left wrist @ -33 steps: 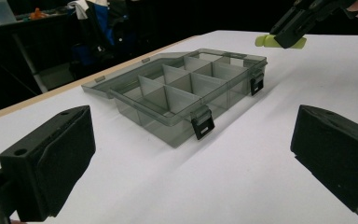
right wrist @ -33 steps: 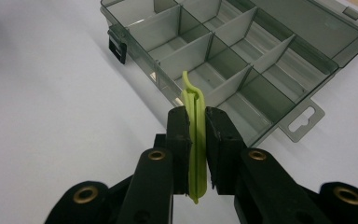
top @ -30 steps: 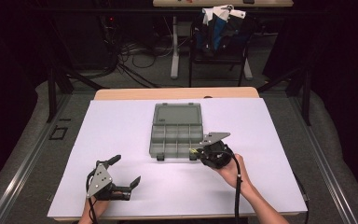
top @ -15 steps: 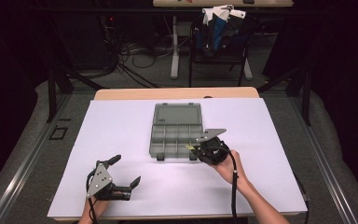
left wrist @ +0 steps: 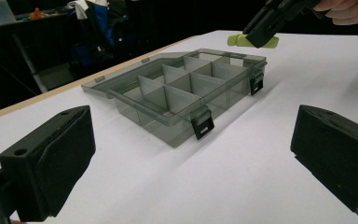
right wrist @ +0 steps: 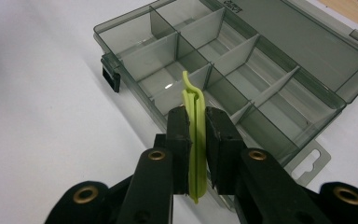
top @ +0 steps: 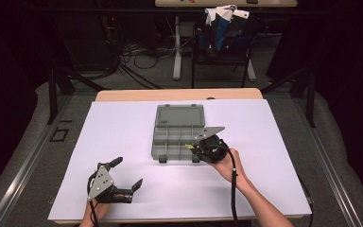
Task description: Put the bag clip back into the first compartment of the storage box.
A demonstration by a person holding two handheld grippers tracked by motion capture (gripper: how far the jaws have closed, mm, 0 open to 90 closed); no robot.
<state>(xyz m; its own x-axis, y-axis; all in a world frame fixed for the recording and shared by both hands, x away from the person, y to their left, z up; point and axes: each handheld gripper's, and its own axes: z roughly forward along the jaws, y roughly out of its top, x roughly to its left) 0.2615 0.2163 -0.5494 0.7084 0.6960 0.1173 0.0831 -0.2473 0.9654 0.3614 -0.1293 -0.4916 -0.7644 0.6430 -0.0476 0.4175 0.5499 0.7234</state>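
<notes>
Right gripper view, green clip [right wrist: 195, 140] clamped between right claw [right wrist: 196, 149] jaws

An open divided box [top: 177, 137] lies at the table's [top: 123, 123] centre, its lid folded back toward 12 o'clock. The right gripper [top: 196, 149] sits over the box's 4 o'clock corner, with a clip [right wrist: 195, 140] between its jaws. The left gripper [top: 127, 177] rests at 7 o'clock, well apart from the box.

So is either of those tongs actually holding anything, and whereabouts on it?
Yes. The right tongs pinch a thin yellow-green plastic clip around its middle, edge-on, over the open organizer box. The left tongs are open and hold nothing.
</notes>
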